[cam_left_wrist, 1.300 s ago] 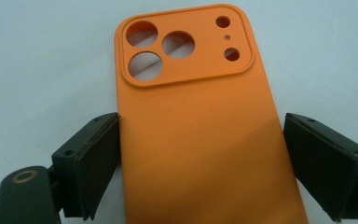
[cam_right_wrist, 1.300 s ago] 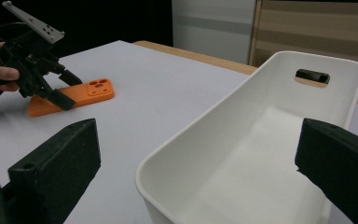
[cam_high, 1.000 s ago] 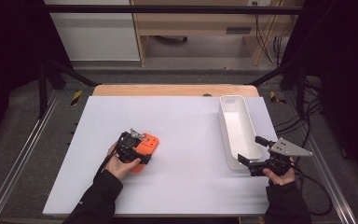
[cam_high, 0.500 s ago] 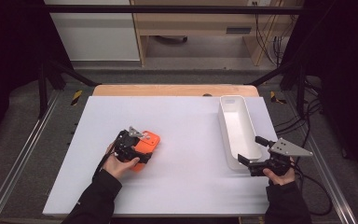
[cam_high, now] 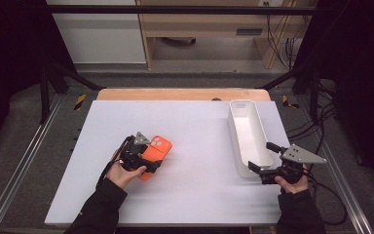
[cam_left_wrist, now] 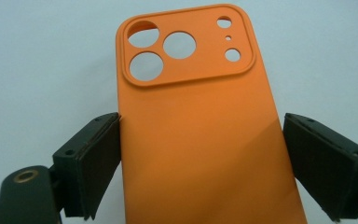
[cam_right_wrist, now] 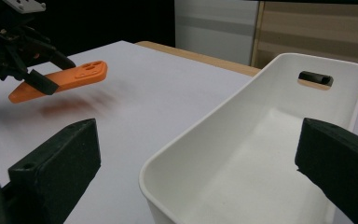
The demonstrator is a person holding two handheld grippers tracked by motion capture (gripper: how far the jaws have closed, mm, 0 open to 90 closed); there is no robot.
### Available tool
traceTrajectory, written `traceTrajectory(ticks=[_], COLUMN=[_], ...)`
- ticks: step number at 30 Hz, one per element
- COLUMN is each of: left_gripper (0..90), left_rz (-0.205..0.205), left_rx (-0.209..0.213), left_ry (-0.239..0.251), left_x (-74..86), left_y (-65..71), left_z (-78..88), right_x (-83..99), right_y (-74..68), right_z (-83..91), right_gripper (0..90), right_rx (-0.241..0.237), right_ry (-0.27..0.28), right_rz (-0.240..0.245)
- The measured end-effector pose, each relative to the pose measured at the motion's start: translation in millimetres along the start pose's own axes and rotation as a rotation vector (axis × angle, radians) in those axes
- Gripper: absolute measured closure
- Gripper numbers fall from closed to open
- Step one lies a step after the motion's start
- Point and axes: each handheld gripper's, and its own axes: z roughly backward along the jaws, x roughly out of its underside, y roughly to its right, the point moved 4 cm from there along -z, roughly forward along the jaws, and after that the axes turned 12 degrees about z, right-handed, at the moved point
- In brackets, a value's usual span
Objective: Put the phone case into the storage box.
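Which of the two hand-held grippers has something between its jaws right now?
The left hand-held gripper: it clamps the orange phone case by its long edges, lifted off the table. The right hand-held gripper stands open by the near end of the white bin, holding nothing.

- The counter point(cam_high: 190, 195) is seen from a fixed high view above the person's side, faced forward and down, with the floor and shelving beyond taken in.
- The left gripper view is set close behind the left claw point(cam_left_wrist: 200, 158), looking steeply down on the orange phone case point(cam_left_wrist: 200, 135).
- The right gripper view is held low, nearly level, just beside the white bin point(cam_right_wrist: 261, 154).
- The case point(cam_right_wrist: 60, 79), bin point(cam_high: 248, 136) and white counter top are shared between views.
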Motion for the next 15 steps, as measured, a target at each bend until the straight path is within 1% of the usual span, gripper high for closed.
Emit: traceTrajectory(ticks=[6,12,13,14,15], left_gripper=[12.6,12.6,12.6,12.6,12.7], left_rz=[-0.024,-0.058,-0.058,-0.068,-0.068], left_rx=[0.019,0.041,0.041,0.047,0.049], left_ry=[0.006,0.012,0.012,0.012,0.015], left_x=[-1.7,-4.0,-4.0,-4.4,-4.6], left_y=[7.7,19.7,19.7,23.0,24.7], left_z=[4.3,10.6,10.6,11.9,12.5], right_x=[-0.5,-1.4,-1.4,-1.4,-1.5], right_y=[-0.5,-1.1,-1.2,-1.2,-1.4], right_z=[0.2,-0.2,-0.3,-0.4,-0.4], right_gripper=[0.4,0.5,0.4,0.5,0.4], right_rx=[-0.002,-0.005,-0.005,-0.005,-0.007], right_ry=[0.0,0.003,0.002,0.003,0.003], right_rz=[-0.001,0.004,0.005,0.008,0.008])
